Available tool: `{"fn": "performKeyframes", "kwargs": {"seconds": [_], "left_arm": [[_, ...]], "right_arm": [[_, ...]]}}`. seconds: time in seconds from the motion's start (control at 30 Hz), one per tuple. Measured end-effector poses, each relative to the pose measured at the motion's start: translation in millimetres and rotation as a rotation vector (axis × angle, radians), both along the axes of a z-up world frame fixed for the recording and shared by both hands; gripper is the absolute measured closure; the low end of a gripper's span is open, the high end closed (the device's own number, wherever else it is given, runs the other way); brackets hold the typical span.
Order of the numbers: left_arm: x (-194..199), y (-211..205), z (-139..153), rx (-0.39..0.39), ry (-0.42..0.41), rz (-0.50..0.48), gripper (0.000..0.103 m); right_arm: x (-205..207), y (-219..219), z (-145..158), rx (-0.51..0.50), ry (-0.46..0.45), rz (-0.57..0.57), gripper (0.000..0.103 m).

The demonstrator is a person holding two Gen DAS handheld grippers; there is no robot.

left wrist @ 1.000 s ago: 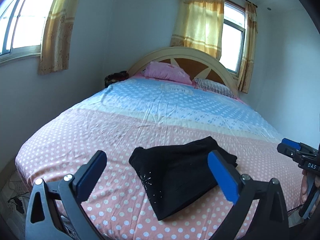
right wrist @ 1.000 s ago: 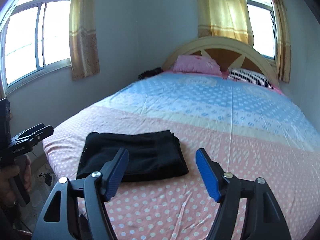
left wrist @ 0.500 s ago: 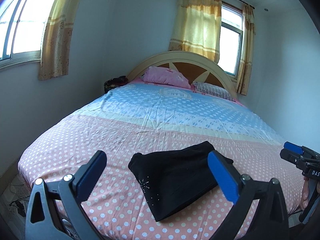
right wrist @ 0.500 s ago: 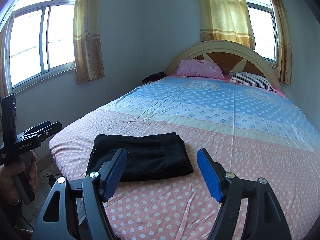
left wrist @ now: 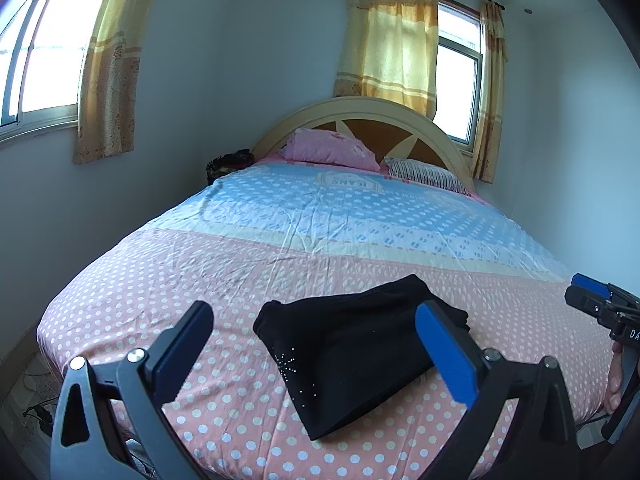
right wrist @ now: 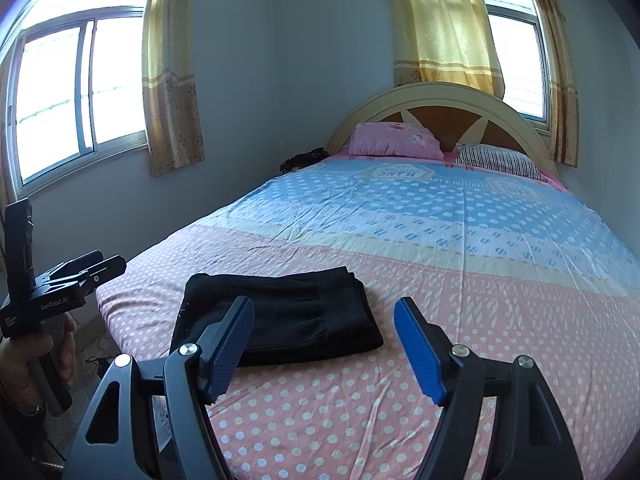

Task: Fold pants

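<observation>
now, pants: black pants [left wrist: 360,344] are lying folded into a compact stack on the pink dotted part of the bed [left wrist: 168,280], near its foot edge and toward the left foot corner; a small sparkly motif is showing on the top layer in the left wrist view.
left gripper: the left gripper [left wrist: 316,344] is hovering above the foot edge of the bed, its jaws standing wide apart with nothing between them, the pants lying beyond and below its blue pads.
right gripper: the right gripper [right wrist: 324,344] is also hanging off the foot edge, jaws spread apart and empty, the pants sitting ahead of its left finger.
hands: a hand [right wrist: 36,364] is gripping the handle of the left gripper, seen at the left rim of the right wrist view.
bed head: a pink pillow [right wrist: 396,140] and a striped pillow [right wrist: 496,160] are resting against the arched headboard [right wrist: 440,96].
room: yellow curtains [right wrist: 440,20] are hanging at the windows.
</observation>
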State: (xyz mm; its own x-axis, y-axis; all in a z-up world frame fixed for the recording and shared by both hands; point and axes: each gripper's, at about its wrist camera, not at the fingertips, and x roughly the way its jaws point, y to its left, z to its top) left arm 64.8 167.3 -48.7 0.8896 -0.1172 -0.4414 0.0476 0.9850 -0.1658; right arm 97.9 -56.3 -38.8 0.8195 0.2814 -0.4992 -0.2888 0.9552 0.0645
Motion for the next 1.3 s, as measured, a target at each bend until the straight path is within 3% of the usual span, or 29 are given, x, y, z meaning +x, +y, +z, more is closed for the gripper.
{"fn": "performKeyframes", "kwargs": {"seconds": [0.37, 0.9, 1.3], "left_arm": [[1, -3, -3, 0.015, 0.009, 0.001, 0.0], [-2, -17, 4, 0.116, -0.029, 0.024, 0.0], [5, -16, -4, 0.139, 0.02, 0.051, 0.0]], "right_arm": [[-1, -2, -4, 0.007, -0.001, -0.008, 0.03], [-7, -10, -1, 0.032, -0.038, -0.036, 0.03], [-6, -5, -8, 0.023, -0.017, -0.022, 0.03]]}}
